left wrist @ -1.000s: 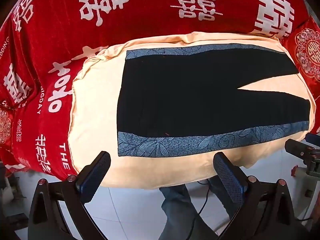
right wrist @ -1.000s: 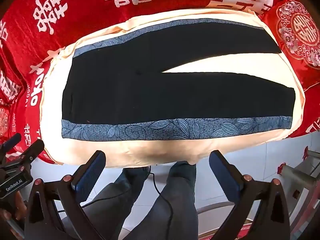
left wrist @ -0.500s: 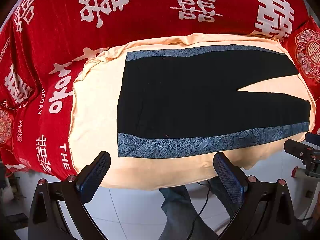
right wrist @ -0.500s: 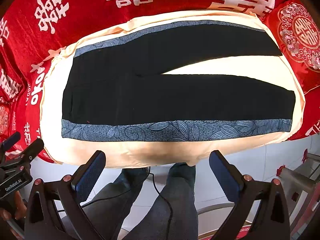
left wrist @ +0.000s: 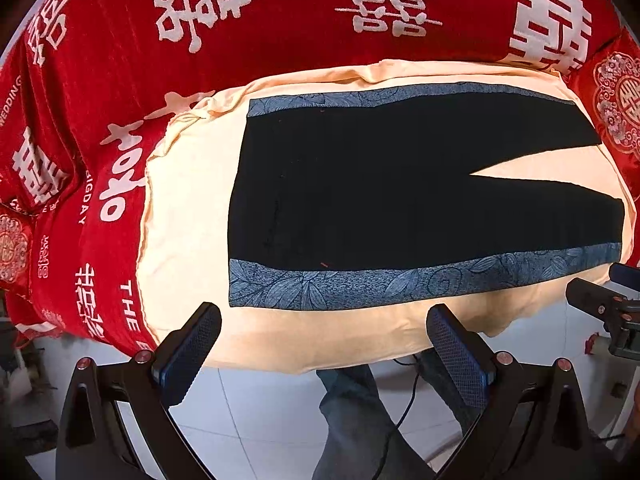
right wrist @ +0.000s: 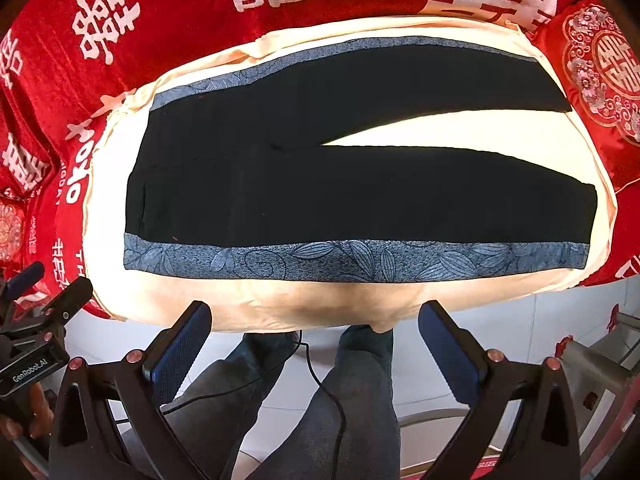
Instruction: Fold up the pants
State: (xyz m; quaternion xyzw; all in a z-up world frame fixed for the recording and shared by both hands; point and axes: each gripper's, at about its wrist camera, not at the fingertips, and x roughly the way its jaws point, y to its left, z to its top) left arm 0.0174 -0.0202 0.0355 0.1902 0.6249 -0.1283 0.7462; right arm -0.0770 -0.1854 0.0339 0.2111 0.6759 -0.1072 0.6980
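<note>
Pants: your pants (left wrist: 400, 196) (right wrist: 320, 192) lie flat and unfolded on the cream sheet (left wrist: 188, 208) (right wrist: 460, 128), waist toward the sheet's left edge, legs running to its right edge.
Legs: the two legs part in a narrow wedge near the right edge, with bare sheet showing between them.
Trim: a blue leaf-print stripe (left wrist: 400, 280) (right wrist: 360, 260) runs along the near side of the pants, parallel to the sheet's near edge; a matching stripe (left wrist: 360, 98) (right wrist: 280, 64) runs along the far side.
Sheet: it covers the bed's near part; the red cover (left wrist: 280, 40) (right wrist: 160, 40) with white characters shows beyond its far and left edges.
Left gripper: your left gripper (left wrist: 322, 344) is spread wide, holding nothing, hanging off the sheet's near edge below the waist half of the pants, clear of the cloth.
Right gripper: your right gripper (right wrist: 314, 338) is also spread wide and holding nothing, off the near edge around the middle of the near leg, not touching the pants.
Below: your legs (left wrist: 352, 412) (right wrist: 352, 392) in grey trousers and a black cable (right wrist: 320, 384) show over the white tiled floor (left wrist: 260, 408) (right wrist: 500, 320).
</note>
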